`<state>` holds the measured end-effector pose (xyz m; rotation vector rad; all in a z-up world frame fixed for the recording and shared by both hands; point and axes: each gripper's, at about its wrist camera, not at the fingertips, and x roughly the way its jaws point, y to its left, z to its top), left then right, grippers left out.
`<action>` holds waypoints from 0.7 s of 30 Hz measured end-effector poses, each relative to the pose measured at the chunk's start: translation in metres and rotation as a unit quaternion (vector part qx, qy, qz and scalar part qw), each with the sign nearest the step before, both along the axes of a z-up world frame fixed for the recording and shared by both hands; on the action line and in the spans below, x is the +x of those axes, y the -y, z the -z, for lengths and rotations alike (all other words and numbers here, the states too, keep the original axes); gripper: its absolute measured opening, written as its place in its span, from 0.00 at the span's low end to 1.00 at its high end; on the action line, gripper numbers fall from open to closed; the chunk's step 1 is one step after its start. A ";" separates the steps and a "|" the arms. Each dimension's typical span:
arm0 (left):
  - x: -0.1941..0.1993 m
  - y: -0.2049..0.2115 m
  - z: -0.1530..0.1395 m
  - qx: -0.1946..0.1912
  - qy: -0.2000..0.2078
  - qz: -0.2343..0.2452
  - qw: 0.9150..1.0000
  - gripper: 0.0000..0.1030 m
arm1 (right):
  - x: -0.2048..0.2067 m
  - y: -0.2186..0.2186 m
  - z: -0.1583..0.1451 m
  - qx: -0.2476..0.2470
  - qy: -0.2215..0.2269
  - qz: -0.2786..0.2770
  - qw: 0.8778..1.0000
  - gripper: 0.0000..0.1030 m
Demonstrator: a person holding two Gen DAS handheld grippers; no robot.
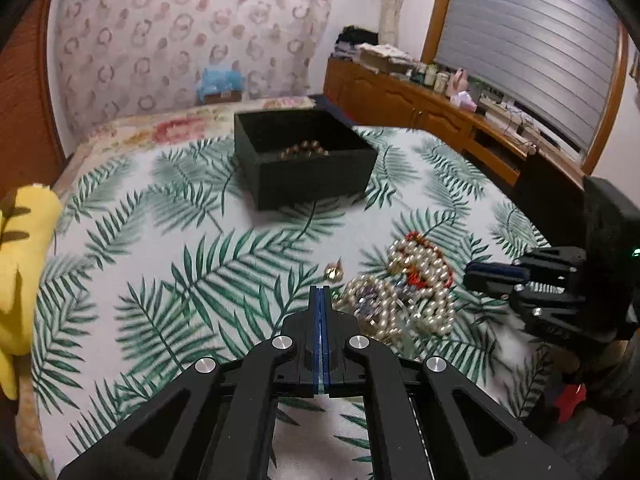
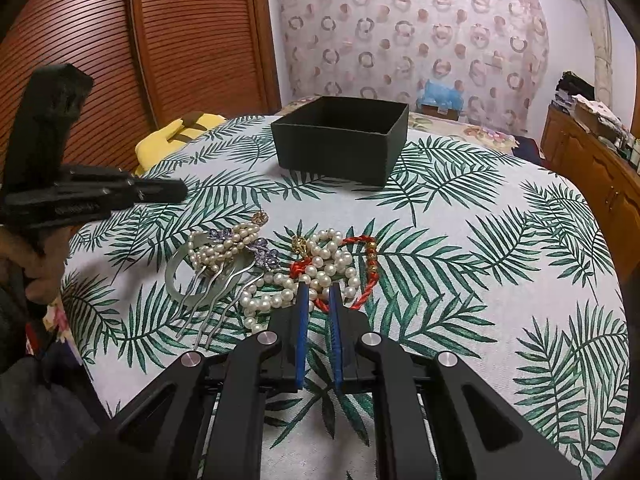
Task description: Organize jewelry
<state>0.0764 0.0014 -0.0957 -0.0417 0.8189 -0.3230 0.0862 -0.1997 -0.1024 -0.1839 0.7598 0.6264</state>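
A pile of jewelry lies on the palm-leaf cloth: pearl strands (image 2: 328, 258) (image 1: 416, 276), a red cord bracelet with gold beads (image 2: 370, 264), a silver hair comb with purple flowers (image 2: 224, 284) and a small gold piece (image 1: 334, 271). A black open box (image 1: 304, 160) (image 2: 342, 138) stands farther back with a brown bead bracelet (image 1: 304, 149) inside. My left gripper (image 1: 321, 290) is shut and empty, just left of the pile. My right gripper (image 2: 319, 286) is open, its tips at the pearls and red cord. It also shows in the left wrist view (image 1: 480, 274).
A yellow plush (image 1: 20, 264) (image 2: 176, 132) lies at the bed's left edge. A wooden sideboard (image 1: 432, 108) with clutter runs along the right. A slatted wooden door (image 2: 120, 48) is at the left.
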 end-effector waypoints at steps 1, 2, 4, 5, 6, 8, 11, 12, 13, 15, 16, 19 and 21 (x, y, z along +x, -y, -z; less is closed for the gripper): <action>0.002 -0.001 0.004 -0.004 -0.008 -0.001 1.000 0.05 | 0.000 -0.001 0.001 0.000 0.000 0.000 1.000 0.11; 0.003 -0.002 0.007 -0.009 -0.015 0.000 1.000 0.08 | 0.000 -0.001 0.002 -0.001 -0.001 -0.001 1.000 0.11; 0.005 -0.001 0.015 -0.011 -0.028 0.001 1.000 0.17 | 0.000 -0.002 0.002 -0.001 -0.001 -0.002 1.000 0.11; 0.006 0.000 0.018 -0.009 -0.033 0.002 0.999 0.18 | 0.000 -0.002 0.003 -0.002 -0.002 -0.002 1.000 0.11; 0.007 0.001 0.020 -0.009 -0.037 0.001 0.999 0.18 | -0.001 -0.002 0.003 -0.002 -0.002 -0.003 1.000 0.11; 0.007 0.002 0.024 -0.015 -0.046 0.004 0.999 0.18 | -0.001 -0.002 0.002 -0.001 -0.001 -0.003 1.000 0.11; 0.006 0.004 0.028 -0.019 -0.054 0.008 0.998 0.18 | -0.001 -0.002 0.002 0.000 -0.001 -0.001 1.000 0.11; 0.006 0.005 0.029 -0.015 -0.055 0.007 0.998 0.18 | -0.001 -0.001 0.002 0.001 -0.001 -0.001 1.000 0.11; 0.005 0.006 0.030 -0.012 -0.055 0.005 0.998 0.18 | -0.001 -0.001 0.002 0.001 0.000 -0.001 1.000 0.11; 0.004 0.005 0.029 -0.010 -0.050 -0.001 0.999 0.12 | -0.002 -0.002 0.002 0.001 0.000 -0.002 1.000 0.11; 0.003 0.003 0.027 -0.015 -0.046 -0.002 0.999 0.06 | -0.001 -0.001 0.002 0.001 -0.001 -0.001 1.000 0.11; 0.002 0.002 0.022 -0.013 -0.034 -0.005 0.999 0.04 | -0.001 -0.001 0.002 0.001 -0.001 -0.001 1.000 0.11; 0.002 0.002 0.020 -0.013 -0.030 -0.003 0.999 0.04 | -0.002 -0.001 0.002 0.001 -0.001 -0.001 1.000 0.11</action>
